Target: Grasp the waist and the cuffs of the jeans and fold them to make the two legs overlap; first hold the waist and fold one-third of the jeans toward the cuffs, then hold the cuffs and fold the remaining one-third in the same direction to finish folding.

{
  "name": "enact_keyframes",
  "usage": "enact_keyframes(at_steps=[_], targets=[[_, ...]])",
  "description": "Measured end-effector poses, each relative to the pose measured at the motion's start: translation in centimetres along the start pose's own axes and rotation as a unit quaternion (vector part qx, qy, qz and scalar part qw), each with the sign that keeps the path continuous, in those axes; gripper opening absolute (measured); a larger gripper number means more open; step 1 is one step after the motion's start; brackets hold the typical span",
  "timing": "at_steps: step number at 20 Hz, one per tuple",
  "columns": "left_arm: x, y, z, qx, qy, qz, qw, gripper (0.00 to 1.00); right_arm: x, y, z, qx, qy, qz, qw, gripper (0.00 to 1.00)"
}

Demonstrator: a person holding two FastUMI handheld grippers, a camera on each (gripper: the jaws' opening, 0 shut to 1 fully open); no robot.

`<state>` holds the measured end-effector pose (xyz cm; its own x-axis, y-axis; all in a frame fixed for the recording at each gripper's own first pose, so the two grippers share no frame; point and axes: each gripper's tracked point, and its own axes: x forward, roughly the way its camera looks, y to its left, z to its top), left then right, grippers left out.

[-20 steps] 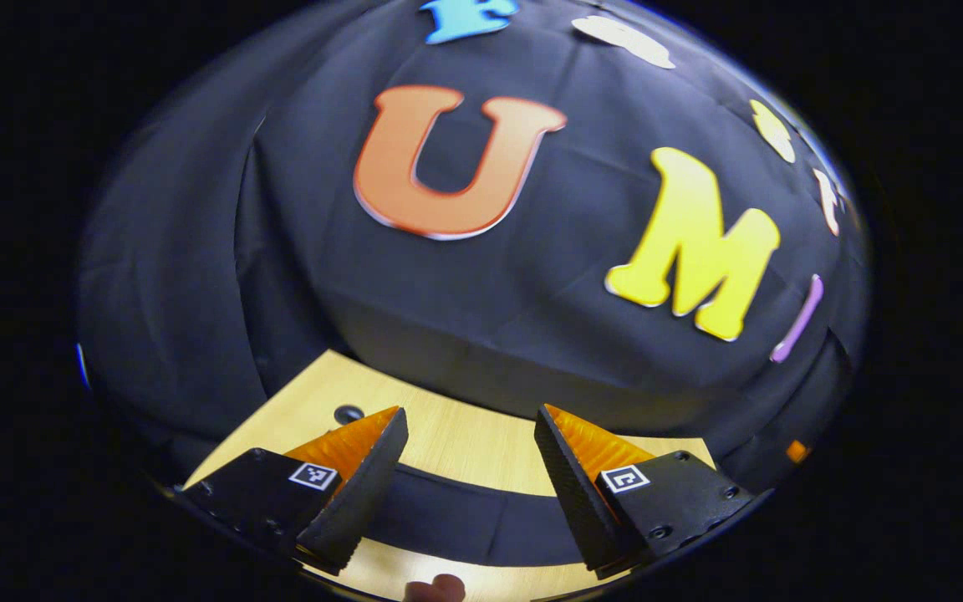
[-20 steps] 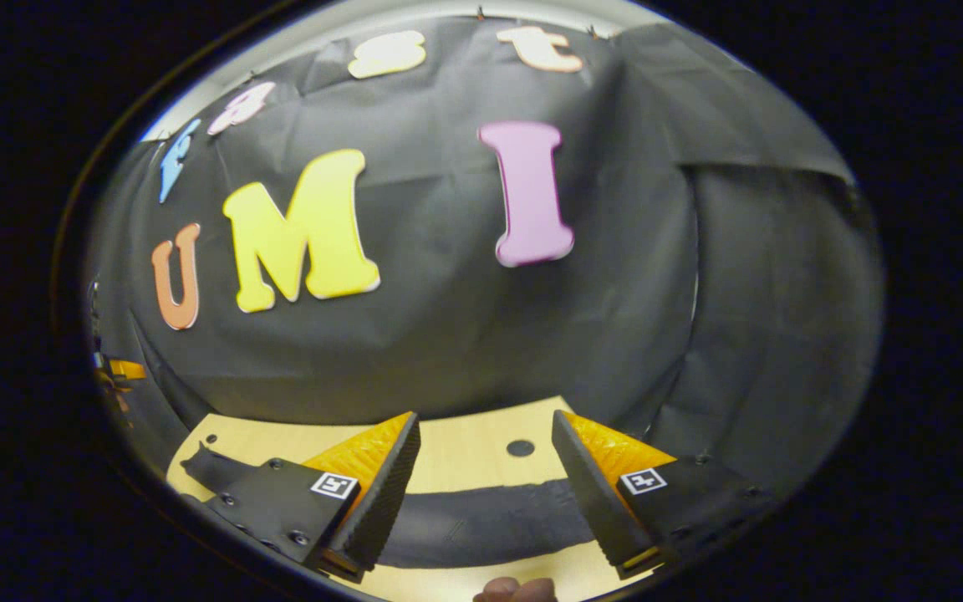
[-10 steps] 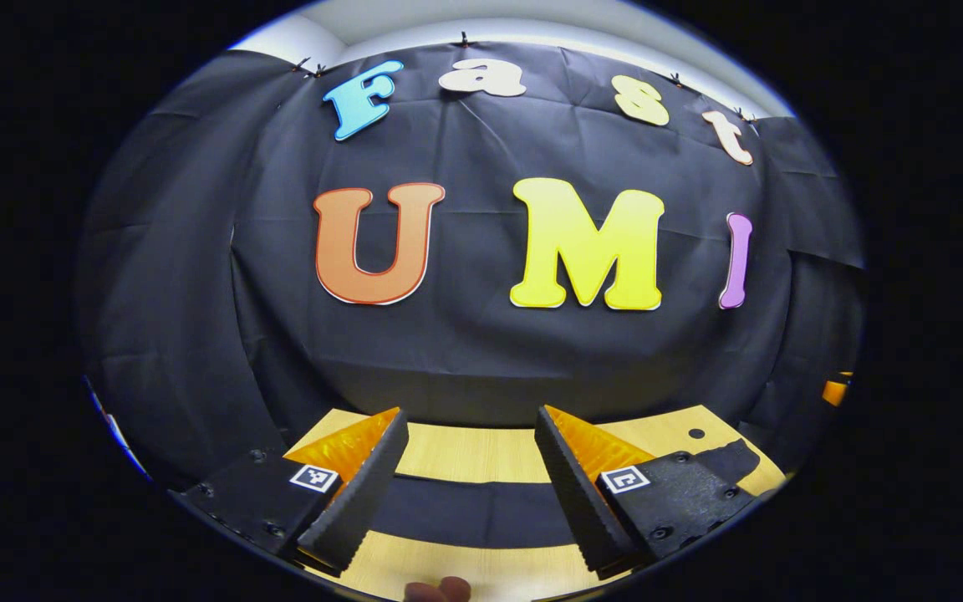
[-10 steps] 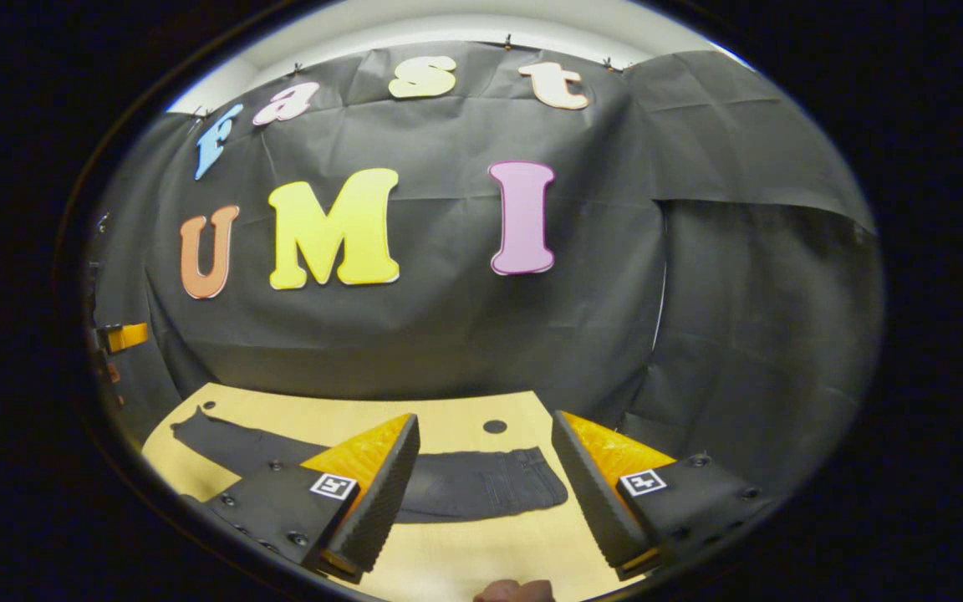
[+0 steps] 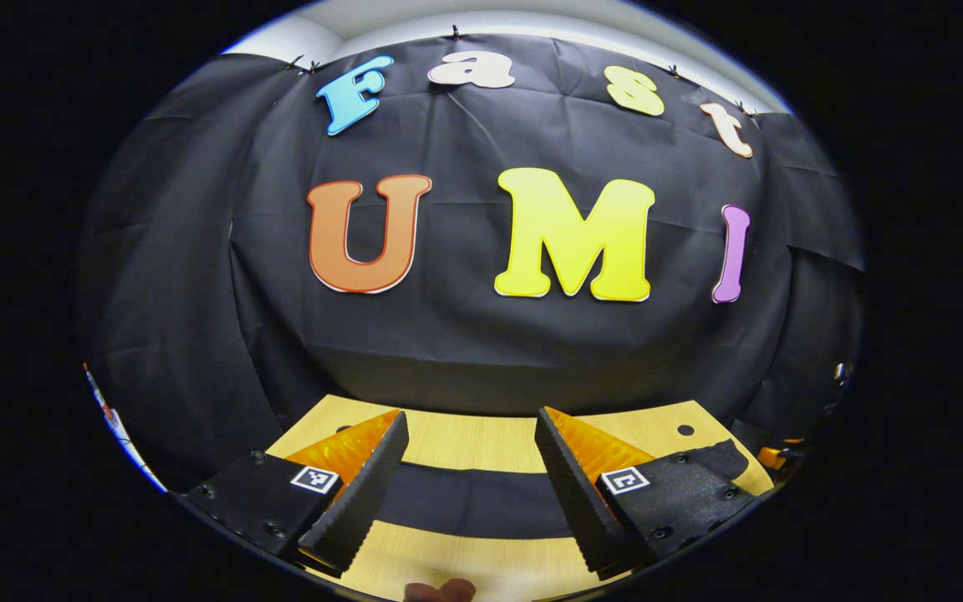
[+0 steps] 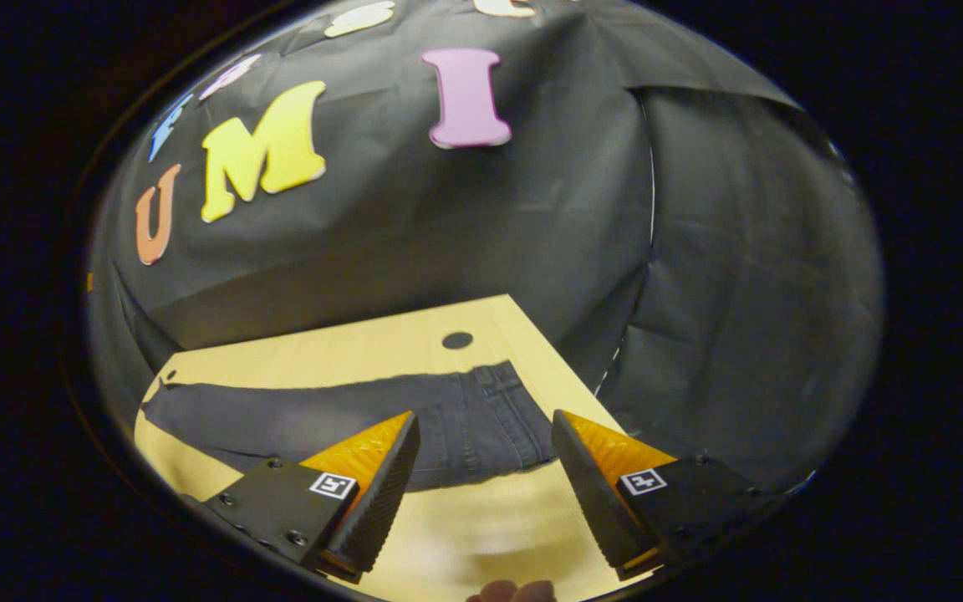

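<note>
Jeans: dark jeans [image 6: 348, 422] lie flat on the bench [image 6: 348, 355], beyond my right fingers and stretching past both; in the left gripper view the same jeans [image 5: 469, 502] run as a band between my left fingers.
Fingers: my left gripper [image 5: 469, 493] is spread wide with nothing in it; my right gripper [image 6: 486, 481] likewise gapes, clear of the cloth.
Handling: I judge the denim soft but weighty, limp, likely to sag and drag when lifted; not fragile.
Where to hold: the waist [image 6: 523, 414], thick and seamed, just ahead of my right fingers; the cuffs [image 6: 160, 401] for the other.
Long axis: across my fingers, waist toward my right fingers' right side, cuffs far off to the left.
</note>
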<state>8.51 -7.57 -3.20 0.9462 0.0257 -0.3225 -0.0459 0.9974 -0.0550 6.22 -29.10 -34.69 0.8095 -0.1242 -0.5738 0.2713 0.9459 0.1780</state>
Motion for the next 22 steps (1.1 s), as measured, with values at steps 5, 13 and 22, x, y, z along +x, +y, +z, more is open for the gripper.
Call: enact_keyframes(at_steps=[5,13,22], targets=[[0.1,1.6,-3.0,-0.027,0.059,0.045,0.997,0.99,6.9,-3.9,-4.2,0.065,0.065,-0.011,0.996,0.98],[-0.4,1.5,-3.2,-0.030,0.061,0.045,0.997,0.98,7.7,-1.2,-4.7,0.048,0.096,0.031,0.994,0.43],[-2.0,5.7,-2.8,-0.053,0.028,0.064,0.996,0.99,3.4,1.5,1.5,0.006,0.095,0.005,0.995,0.05]])
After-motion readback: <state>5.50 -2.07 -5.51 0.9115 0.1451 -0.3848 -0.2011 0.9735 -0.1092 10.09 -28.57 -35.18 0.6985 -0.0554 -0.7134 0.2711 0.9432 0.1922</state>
